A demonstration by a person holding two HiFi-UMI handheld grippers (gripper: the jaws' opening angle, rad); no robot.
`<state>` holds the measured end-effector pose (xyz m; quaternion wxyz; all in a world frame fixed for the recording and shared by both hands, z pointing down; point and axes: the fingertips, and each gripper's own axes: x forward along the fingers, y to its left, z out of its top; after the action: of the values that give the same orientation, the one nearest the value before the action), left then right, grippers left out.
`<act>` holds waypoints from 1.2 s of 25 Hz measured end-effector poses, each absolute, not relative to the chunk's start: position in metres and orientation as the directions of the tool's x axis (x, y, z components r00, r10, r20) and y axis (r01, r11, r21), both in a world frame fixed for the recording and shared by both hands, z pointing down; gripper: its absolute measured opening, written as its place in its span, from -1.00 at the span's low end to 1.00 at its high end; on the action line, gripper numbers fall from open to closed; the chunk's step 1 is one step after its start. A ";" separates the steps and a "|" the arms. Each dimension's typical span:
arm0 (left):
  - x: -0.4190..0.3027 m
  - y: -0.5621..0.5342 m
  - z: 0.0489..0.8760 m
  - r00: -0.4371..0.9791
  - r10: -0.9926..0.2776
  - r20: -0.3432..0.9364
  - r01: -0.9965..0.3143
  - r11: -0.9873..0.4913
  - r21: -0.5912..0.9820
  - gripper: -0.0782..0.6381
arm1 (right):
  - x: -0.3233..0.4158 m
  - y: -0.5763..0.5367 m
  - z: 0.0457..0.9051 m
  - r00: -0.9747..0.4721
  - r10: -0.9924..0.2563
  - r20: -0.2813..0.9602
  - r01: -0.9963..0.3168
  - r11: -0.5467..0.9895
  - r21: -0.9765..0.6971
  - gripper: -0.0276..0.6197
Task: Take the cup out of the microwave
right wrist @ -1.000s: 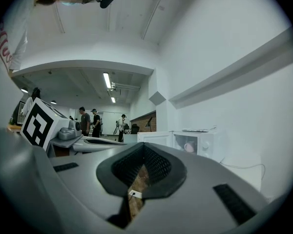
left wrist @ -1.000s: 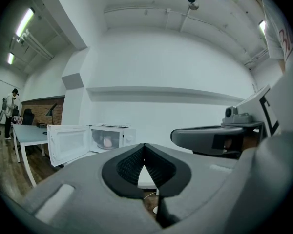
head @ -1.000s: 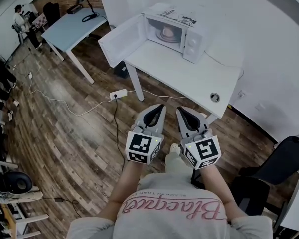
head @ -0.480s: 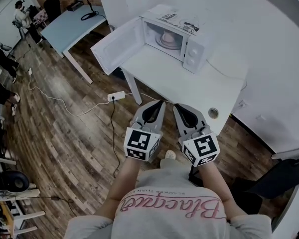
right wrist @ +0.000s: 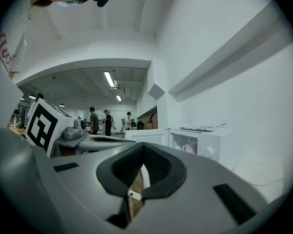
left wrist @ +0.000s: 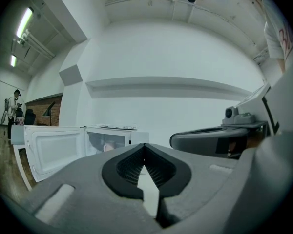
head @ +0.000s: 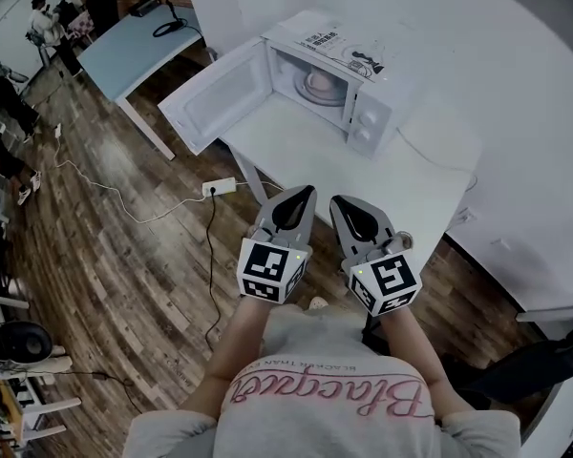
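A white microwave (head: 363, 93) stands on a white table (head: 382, 175) with its door (head: 215, 98) swung wide open to the left. A pinkish cup (head: 323, 85) sits inside the cavity; it also shows in the left gripper view as the cup (left wrist: 107, 147) and in the right gripper view as the cup (right wrist: 189, 149). My left gripper (head: 305, 190) and right gripper (head: 335, 201) are held side by side at the table's near edge, well short of the microwave. Both are shut with nothing in them.
Papers (head: 339, 41) lie on top of the microwave. A grey-blue table (head: 134, 46) stands at the back left. A power strip (head: 220, 187) and cables lie on the wooden floor. People stand at the far left, and a black chair (head: 554, 361) is at the right.
The view has moved closer to the table, so the microwave looks larger and nearer. Both grippers stay shut, side by side, now over the table's near edge.
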<state>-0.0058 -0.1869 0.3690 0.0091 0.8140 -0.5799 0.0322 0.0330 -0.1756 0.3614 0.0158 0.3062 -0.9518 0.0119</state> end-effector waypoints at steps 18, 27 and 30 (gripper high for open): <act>-0.045 -0.279 0.369 0.320 -0.946 0.048 -0.947 -0.321 -0.005 -0.77 | 0.007 -0.263 0.370 -0.806 -0.589 0.056 -0.591 0.806 -0.034 -0.89; -0.074 -0.358 0.387 0.412 -0.903 0.122 -0.906 -0.420 -0.051 -0.55 | -0.026 -0.332 0.379 -0.763 -0.643 0.072 -0.646 0.761 -0.053 -0.88; -0.088 -0.386 0.392 0.429 -0.894 0.131 -0.898 -0.437 -0.046 -0.55 | -0.039 -0.355 0.385 -0.751 -0.655 0.086 -0.660 0.749 -0.057 -0.88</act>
<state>-0.0885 -0.3858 0.3924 0.0155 0.8450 -0.5302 0.0678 -0.0393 -0.3550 0.3845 0.0302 0.3518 -0.9346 0.0421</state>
